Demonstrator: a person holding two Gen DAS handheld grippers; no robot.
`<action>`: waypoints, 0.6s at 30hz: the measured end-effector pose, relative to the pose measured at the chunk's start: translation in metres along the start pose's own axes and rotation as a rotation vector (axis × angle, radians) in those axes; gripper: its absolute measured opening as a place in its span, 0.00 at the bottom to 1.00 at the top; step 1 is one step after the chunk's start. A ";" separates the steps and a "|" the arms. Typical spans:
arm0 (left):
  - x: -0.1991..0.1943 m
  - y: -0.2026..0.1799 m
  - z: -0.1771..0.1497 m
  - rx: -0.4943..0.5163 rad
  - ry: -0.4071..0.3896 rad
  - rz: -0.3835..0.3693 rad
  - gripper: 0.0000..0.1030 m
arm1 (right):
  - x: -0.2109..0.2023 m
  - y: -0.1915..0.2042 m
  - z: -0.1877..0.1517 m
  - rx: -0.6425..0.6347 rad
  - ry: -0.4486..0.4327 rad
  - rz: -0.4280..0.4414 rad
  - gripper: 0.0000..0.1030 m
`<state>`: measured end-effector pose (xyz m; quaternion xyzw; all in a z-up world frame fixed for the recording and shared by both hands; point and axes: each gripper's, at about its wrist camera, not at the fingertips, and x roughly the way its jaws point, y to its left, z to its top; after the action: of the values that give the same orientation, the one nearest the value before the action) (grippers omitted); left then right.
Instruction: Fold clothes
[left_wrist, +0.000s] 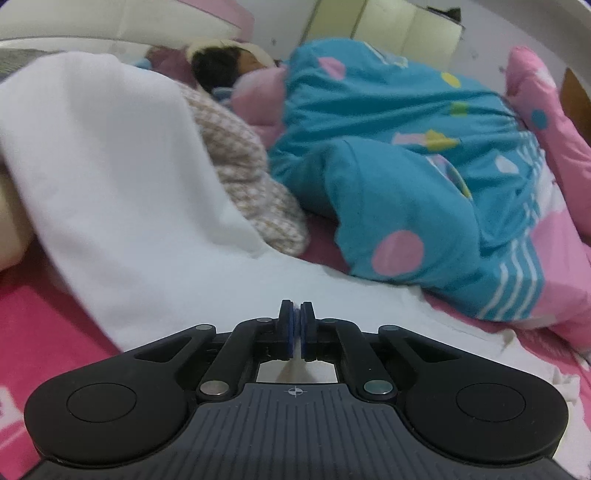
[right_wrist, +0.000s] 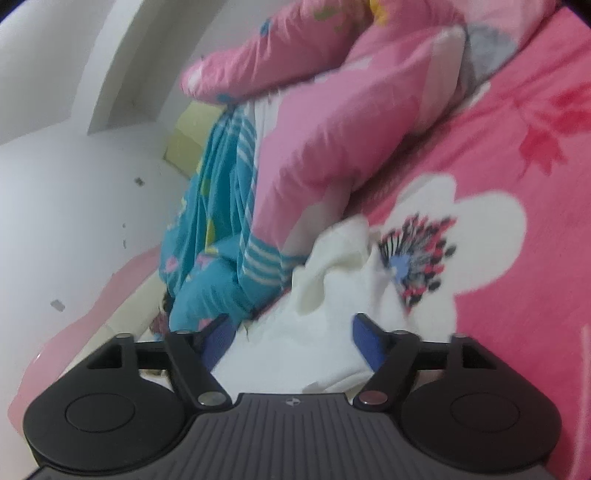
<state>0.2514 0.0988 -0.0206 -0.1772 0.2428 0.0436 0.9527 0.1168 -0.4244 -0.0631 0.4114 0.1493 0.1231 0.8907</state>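
- Left gripper (left_wrist: 296, 308) low over the bed, blue-padded fingers (left_wrist: 286, 325) pressed together; cloth caught between them or not: cannot tell.
- White cloth (left_wrist: 122, 177) directly ahead of left gripper, spread on pink floral bedsheet (left_wrist: 40, 332), rising to the left in a raised sheet, draped over a beige checked bundle (left_wrist: 240, 158).
- Right gripper (right_wrist: 293, 328) with fingers (right_wrist: 365, 343) spread wide, nothing pinched, white cloth (right_wrist: 314, 332) lying between and under them.
- Cream-coloured bunched end of that cloth (right_wrist: 332, 258) just past the right fingers, resting on the bedsheet (right_wrist: 517, 332) over a large white flower print (right_wrist: 461, 236).
- Blurred in both views; cloth edges hard to trace.
- Blue quilt (left_wrist: 406, 166) with pink dots and white stripes heaped beyond the cloth, touching its far edge.
- Pink pillow (left_wrist: 546, 122) at far right of the bed, behind the quilt.
- Person lying at the head end of the bed, dark hair (left_wrist: 218, 70) showing above pink bedding.
- Pale wall (right_wrist: 74, 166) and yellowish cupboard doors (left_wrist: 388, 22) past the bed.
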 end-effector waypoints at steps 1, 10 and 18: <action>0.000 0.003 0.000 -0.002 0.004 0.000 0.02 | -0.003 0.000 0.001 0.009 -0.016 0.011 0.74; -0.012 0.016 -0.007 0.018 0.078 -0.108 0.13 | -0.014 -0.021 0.010 0.153 -0.091 0.021 0.74; -0.003 0.006 -0.022 0.138 0.137 -0.058 0.09 | -0.010 -0.031 0.008 0.199 -0.072 0.018 0.74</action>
<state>0.2378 0.0966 -0.0396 -0.1206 0.3046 -0.0128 0.9447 0.1132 -0.4532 -0.0798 0.5033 0.1248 0.1009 0.8491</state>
